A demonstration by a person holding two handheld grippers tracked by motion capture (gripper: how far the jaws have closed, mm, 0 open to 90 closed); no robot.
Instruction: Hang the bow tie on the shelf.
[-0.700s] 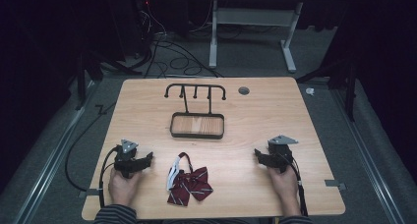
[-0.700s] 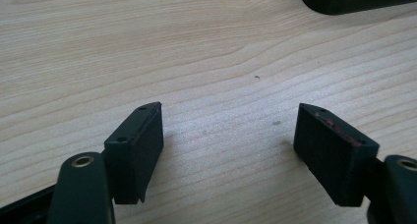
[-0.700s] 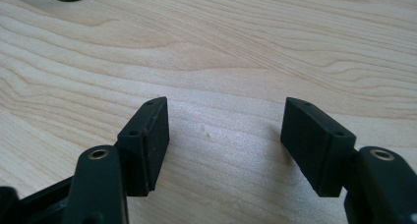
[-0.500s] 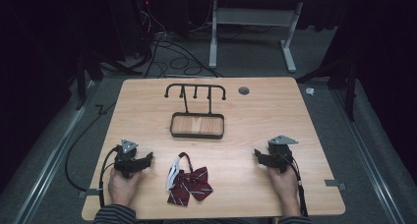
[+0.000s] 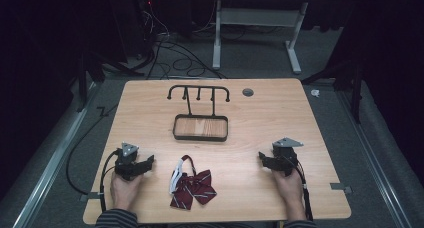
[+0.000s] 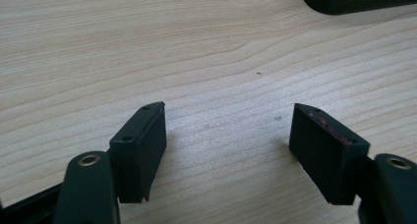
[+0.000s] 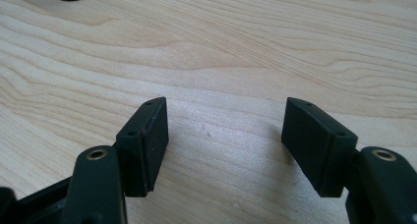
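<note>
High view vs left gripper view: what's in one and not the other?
High view alone: the bow tie, the black rack with its tray, the right claw and both hands on the table. Left gripper view alone: the left claw close up, pads wide apart with bare wood between them. Both: the table's wood and the left claw.

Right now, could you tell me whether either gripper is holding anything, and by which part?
Nothing is held. The left gripper and the right gripper both stand open over bare table, and the bow tie lies untouched between the hands.
</note>
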